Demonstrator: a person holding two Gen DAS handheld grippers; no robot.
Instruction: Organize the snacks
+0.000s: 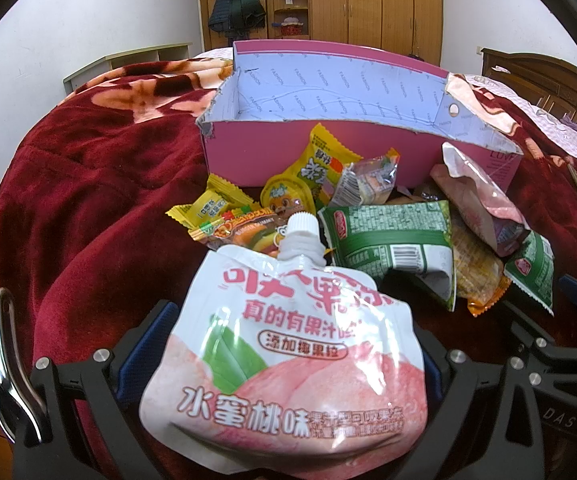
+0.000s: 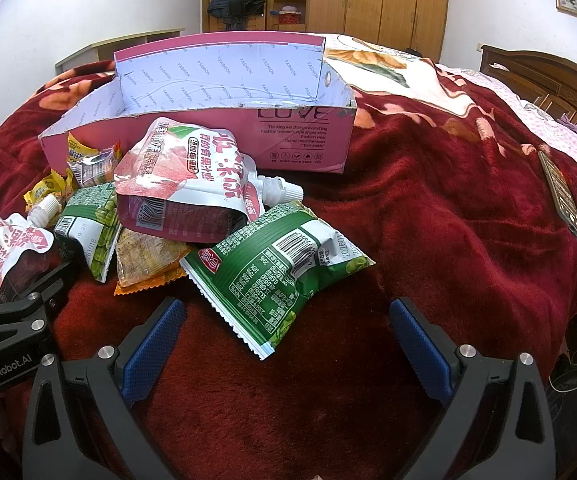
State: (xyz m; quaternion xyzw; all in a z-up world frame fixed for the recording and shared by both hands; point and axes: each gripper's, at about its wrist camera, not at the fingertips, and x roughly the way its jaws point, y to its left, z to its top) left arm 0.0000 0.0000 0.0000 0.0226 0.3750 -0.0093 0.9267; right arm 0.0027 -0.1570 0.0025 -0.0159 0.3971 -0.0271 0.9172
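Left wrist: peach pouch (image 1: 288, 360) clamped in left tool (image 1: 284, 364).

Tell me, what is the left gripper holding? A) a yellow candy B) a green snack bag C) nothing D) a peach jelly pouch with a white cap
D: the left gripper has its blue fingers closed around the peach jelly pouch, white cap pointing away.
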